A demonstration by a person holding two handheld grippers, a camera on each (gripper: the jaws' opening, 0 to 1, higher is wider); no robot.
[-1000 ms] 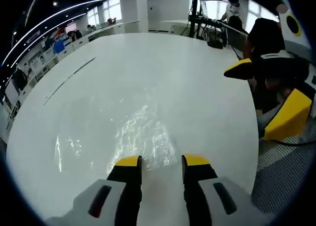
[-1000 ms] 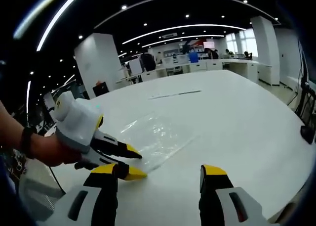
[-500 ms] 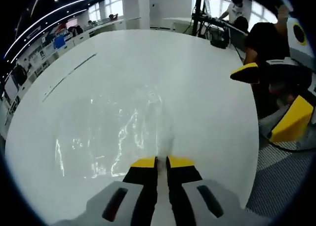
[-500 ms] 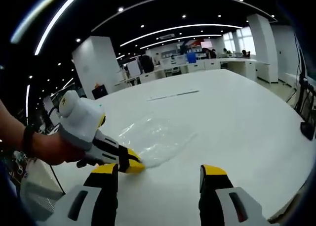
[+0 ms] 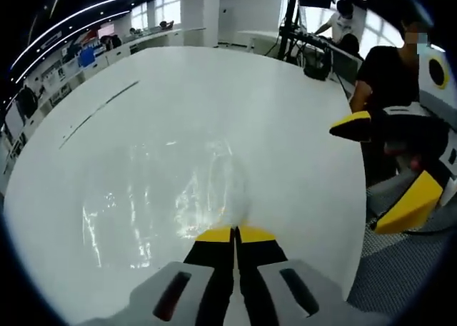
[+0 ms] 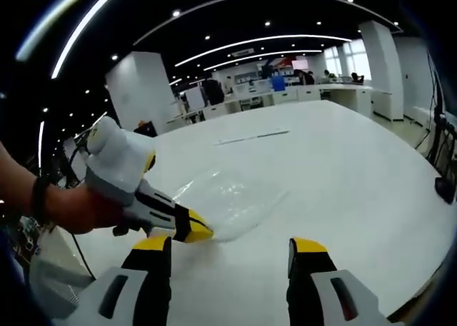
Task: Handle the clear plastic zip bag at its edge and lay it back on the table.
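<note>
Left tongs, spread a second ago, now pinch the zip bag edge on the bench; right tongs hang spread. Lift likely next.

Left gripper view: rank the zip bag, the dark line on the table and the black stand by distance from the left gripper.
1. zip bag: pinched at its edge by the left gripper.
2. dark line: on the table, far left.
3. black stand: beyond the table's far edge.
</note>
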